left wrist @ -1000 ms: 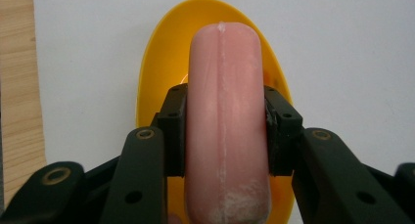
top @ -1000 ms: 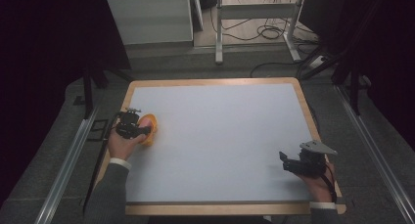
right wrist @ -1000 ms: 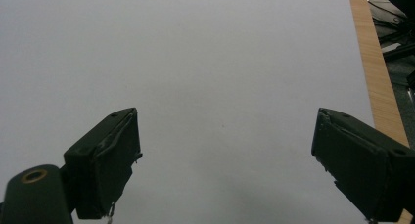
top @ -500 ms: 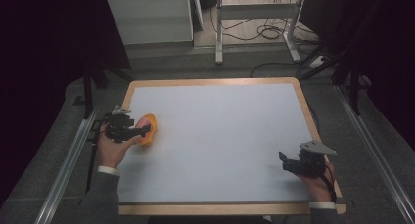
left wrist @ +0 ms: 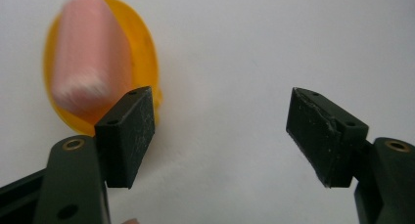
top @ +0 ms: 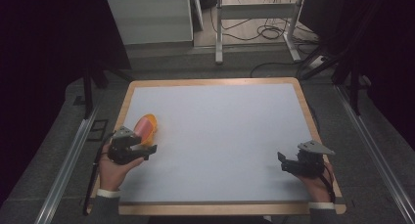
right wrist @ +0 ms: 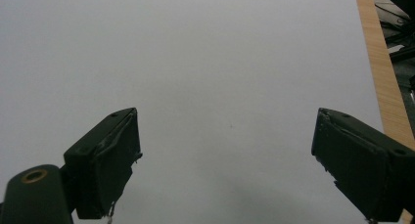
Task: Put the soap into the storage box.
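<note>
While both jaws gape empty, left gripper (left wrist: pixel 220 136) sits beside pink roll (left wrist: pixel 83 62) on round orange dish (left wrist: pixel 144 57); right gripper (right wrist: pixel 225 160) over white tabletop (right wrist: pixel 220 62).

White tabletop (top: pixel 220 136) with a light wooden border, standing on grey carpeted floor (top: pixel 58 150). Beyond it: a pale cabinet (top: pixel 149 18), a metal table frame (top: pixel 254 23) and loose cables (top: pixel 266 33). Both sides lie in darkness, possibly black curtains.

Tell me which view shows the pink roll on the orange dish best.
The left gripper view: the pink roll lies close and large on the orange dish, though blurred. The high view shows it small, beside the left gripper.
</note>
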A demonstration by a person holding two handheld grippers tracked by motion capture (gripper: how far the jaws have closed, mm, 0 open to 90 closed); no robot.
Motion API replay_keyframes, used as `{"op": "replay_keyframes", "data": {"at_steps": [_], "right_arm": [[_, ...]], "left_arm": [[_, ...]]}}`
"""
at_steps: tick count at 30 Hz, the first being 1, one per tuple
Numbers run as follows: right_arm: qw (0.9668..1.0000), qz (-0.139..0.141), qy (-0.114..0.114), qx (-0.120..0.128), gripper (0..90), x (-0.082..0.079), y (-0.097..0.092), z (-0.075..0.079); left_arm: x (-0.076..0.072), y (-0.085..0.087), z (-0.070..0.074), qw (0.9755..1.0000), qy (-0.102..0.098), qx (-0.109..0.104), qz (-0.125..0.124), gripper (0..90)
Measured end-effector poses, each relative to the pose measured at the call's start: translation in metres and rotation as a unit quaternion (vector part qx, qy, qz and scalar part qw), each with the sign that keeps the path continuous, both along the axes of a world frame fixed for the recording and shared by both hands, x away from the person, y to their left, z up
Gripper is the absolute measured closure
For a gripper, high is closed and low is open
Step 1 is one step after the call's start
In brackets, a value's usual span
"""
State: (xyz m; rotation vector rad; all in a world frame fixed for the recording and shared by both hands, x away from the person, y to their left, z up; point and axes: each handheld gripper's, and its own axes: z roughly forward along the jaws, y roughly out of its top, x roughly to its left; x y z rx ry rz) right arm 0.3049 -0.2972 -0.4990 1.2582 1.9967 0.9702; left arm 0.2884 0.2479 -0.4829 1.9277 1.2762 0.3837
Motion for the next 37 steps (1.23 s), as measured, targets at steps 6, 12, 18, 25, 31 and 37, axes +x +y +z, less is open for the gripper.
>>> {"op": "replay_keyframes", "data": {"at_steps": [6, 12, 18, 25, 31, 37], "right_arm": [[1.0, 0.003, -0.001, -0.001, 10.5, 0.0, 0.002, 0.0], [1.0, 0.002, 0.0, -0.001, 10.5, 0.0, 0.002, 0.0], [1.0, 0.004, 0.0, -0.002, 10.5, 0.0, 0.002, 0.0], [1.0, 0.002, -0.002, 0.0, 10.5, -0.001, 0.001, 0.001], [1.0, 0.003, -0.005, -0.001, 10.5, -0.002, 0.0, 0.003], [1.0, 0.008, -0.004, -0.004, 10.5, -0.003, 0.002, 0.002]], "left_arm": [[-0.011, 0.0, -0.015, 0.9999, 0.01, -0.003, -0.001, 26.6], [-0.019, 0.002, -0.032, 0.9997, 0.022, -0.001, 0.003, 26.9], [-0.023, 0.005, -0.038, 0.9996, 0.025, 0.006, 0.009, 26.6], [-0.024, 0.007, -0.036, 0.9997, 0.02, 0.003, 0.012, 26.3], [-0.022, 0.009, -0.035, 0.9998, 0.016, -0.001, 0.012, 26.4], [-0.021, 0.009, -0.035, 0.9998, 0.015, -0.005, 0.011, 26.4]]}}
